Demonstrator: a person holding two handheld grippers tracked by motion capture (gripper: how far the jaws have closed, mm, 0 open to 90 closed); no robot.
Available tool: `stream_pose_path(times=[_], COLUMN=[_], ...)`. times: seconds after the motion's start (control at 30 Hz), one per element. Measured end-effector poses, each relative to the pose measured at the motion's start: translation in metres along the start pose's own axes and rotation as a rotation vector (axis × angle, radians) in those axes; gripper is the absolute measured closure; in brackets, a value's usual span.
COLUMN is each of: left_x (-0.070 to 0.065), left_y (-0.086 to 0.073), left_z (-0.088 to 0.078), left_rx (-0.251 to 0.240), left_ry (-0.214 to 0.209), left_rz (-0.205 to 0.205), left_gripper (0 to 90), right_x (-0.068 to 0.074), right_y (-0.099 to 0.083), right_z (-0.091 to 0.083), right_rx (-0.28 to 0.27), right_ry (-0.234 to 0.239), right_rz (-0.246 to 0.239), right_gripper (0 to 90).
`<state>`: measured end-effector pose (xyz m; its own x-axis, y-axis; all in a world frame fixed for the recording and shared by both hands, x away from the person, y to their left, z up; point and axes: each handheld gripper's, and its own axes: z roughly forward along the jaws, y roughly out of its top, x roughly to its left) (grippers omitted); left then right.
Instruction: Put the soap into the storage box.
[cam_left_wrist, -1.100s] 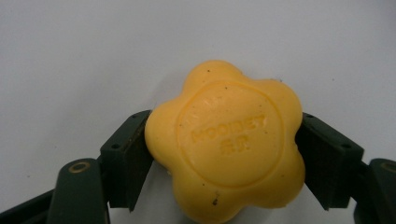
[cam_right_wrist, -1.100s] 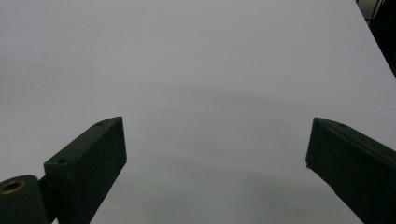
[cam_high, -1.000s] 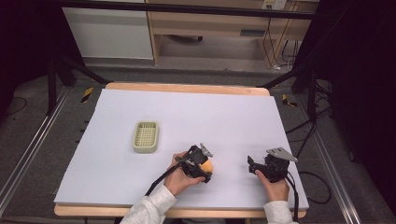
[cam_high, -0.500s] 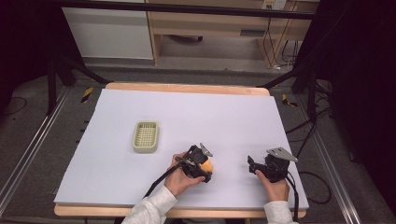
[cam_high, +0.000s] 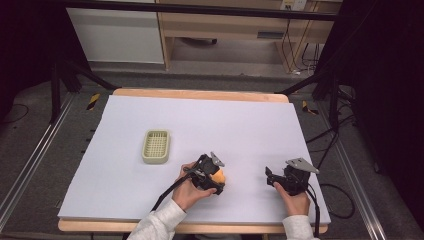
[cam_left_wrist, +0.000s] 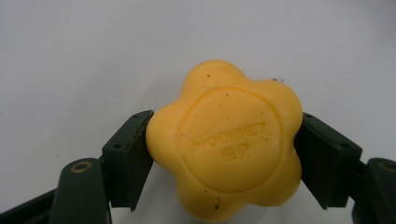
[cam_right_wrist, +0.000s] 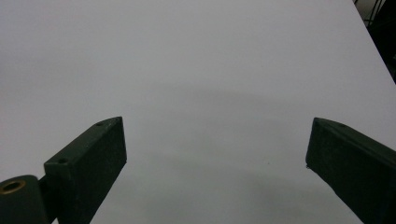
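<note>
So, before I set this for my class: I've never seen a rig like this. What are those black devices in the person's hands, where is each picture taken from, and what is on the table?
No robot here: a person sits at a table with a white surface and holds a hand-operated two-jaw gripper in each hand. The wide picture comes from a fixed camera above, looking down on the table. The other two come from small cameras riding on the grippers, each looking along its own black jaws.

The left gripper is closed on a yellow flower-shaped soap bar with lettering pressed into its face; its jaws press on opposite sides of the bar. The right gripper holds nothing; its jaws stand wide apart over bare table. Further left on the table lies a pale green slotted soap dish, with nothing in it.
</note>
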<state>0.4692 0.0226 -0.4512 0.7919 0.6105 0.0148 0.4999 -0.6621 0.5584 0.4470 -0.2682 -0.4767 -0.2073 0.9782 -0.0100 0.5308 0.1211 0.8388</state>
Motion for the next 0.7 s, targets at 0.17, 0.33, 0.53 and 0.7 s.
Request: stream_pose_path(times=[0.17, 0.33, 0.53, 0.7], left_x=[0.002, 0.008, 0.017, 0.024], left_y=[-0.002, -0.005, -0.009, -0.013], left_z=[-0.007, -0.015, -0.026, -0.033], left_rx=[-0.006, -0.008, -0.025, -0.028], left_ry=[0.001, 0.002, 0.015, 0.026], left_rz=[0.003, -0.008, -0.024, -0.036], left_gripper=[26.5, 26.5, 26.5, 26.6], right_x=[0.0, 0.0, 0.0, 0.0], right_y=[0.0, 0.0, 0.0, 0.0], right_z=[0.0, 0.0, 0.0, 0.0], right_rx=[-0.001, -0.001, -0.001, -0.002], right_ry=[0.0, 0.0, -0.001, -0.001], right_rz=[0.0, 0.001, 0.0, 0.001], right_gripper=[5.6, 5.6, 5.6, 5.7])
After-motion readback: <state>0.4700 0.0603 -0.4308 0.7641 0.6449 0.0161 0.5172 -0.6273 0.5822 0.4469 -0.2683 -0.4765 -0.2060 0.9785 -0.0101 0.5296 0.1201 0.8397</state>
